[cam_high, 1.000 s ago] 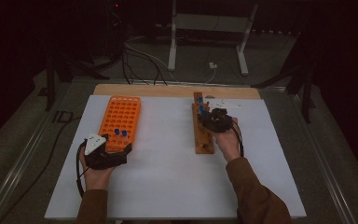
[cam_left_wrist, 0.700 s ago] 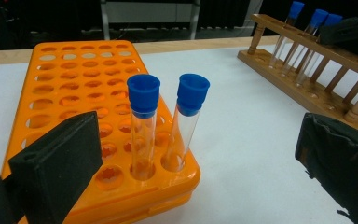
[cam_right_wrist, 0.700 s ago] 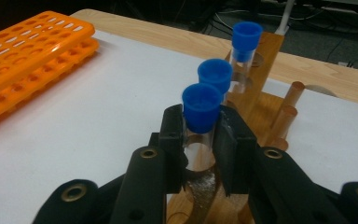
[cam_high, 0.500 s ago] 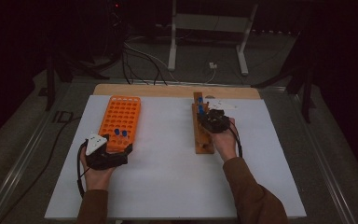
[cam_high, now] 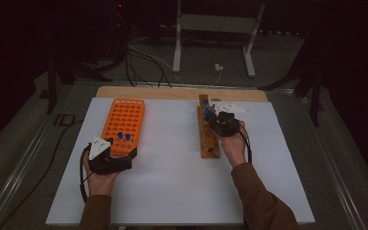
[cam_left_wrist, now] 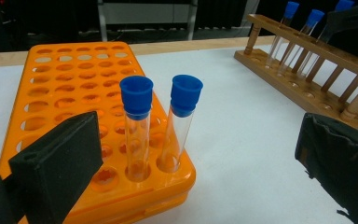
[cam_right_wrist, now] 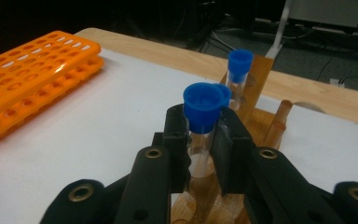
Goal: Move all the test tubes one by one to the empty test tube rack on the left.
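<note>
In the right gripper view, my right gripper (cam_right_wrist: 200, 126) is shut on a clear test tube with a blue cap (cam_right_wrist: 203, 109), which stands in the wooden rack (cam_right_wrist: 256, 79). A second capped tube (cam_right_wrist: 240, 63) stands just behind it. In the high view, the right gripper (cam_high: 215, 122) sits over the far half of the wooden rack (cam_high: 206, 143). My left gripper (cam_left_wrist: 196, 154) is open, its pads either side of the near end of the orange rack (cam_left_wrist: 70, 84). Two blue-capped tubes (cam_left_wrist: 137, 126) (cam_left_wrist: 182, 116) stand upright in that rack's front row, touching neither pad.
The white mat (cam_high: 172, 182) covers the table, with bare room between the orange rack (cam_high: 124, 117) and the wooden rack. A strip of wooden tabletop (cam_high: 172, 92) shows at the far edge. Cables and a stand's legs (cam_high: 177, 48) lie on the floor beyond.
</note>
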Action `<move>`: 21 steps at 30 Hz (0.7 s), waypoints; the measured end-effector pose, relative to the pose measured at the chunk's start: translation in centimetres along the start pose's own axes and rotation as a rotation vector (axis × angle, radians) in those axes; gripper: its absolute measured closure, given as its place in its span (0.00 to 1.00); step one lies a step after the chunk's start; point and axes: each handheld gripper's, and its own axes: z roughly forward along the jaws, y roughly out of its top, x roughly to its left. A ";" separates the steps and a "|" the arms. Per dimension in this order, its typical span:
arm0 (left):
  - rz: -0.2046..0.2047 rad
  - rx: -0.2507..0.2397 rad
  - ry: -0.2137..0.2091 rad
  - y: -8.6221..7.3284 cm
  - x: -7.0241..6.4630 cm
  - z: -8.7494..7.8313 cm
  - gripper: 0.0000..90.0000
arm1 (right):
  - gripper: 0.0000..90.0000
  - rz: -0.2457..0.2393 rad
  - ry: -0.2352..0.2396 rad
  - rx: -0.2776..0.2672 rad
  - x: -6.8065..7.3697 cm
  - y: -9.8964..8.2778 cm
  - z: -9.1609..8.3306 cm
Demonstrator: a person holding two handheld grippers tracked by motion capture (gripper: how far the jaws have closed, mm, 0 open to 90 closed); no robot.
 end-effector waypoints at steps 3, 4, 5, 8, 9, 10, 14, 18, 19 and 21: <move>0.000 0.004 -0.002 0.0 0.0 0.0 0.01 | 0.86 0.019 0.006 -0.011 -0.2 0.2 -0.4; 0.001 0.003 -0.003 0.0 0.0 0.1 0.01 | 0.86 0.020 0.007 -0.014 -0.2 0.2 -0.5; 0.001 0.003 -0.004 0.0 -0.1 0.1 0.01 | 0.86 0.022 0.007 -0.014 -0.2 0.2 -0.6; 0.002 0.003 -0.005 0.0 -0.1 0.1 0.01 | 0.86 0.017 0.008 -0.019 -0.3 0.4 -0.9; 0.001 0.002 -0.006 0.0 0.0 0.1 0.01 | 0.86 0.014 0.010 -0.023 -0.3 0.5 -1.0; 0.001 0.002 -0.006 0.0 0.0 0.1 0.01 | 0.86 0.011 0.010 -0.027 -0.3 0.6 -1.1; 0.001 -0.001 -0.007 0.0 -0.1 0.1 0.01 | 0.86 0.002 0.013 -0.047 -0.3 1.1 -1.8; 0.003 -0.005 -0.007 0.0 -0.1 0.0 0.01 | 0.86 -0.007 0.018 -0.065 -0.2 1.6 -2.5; 0.003 -0.007 -0.007 0.1 -0.1 0.0 0.01 | 0.86 -0.018 0.017 -0.066 -0.2 1.7 -2.7; 0.003 -0.010 -0.004 0.1 -0.1 0.0 0.01 | 0.86 -0.034 0.019 -0.074 0.0 2.0 -3.0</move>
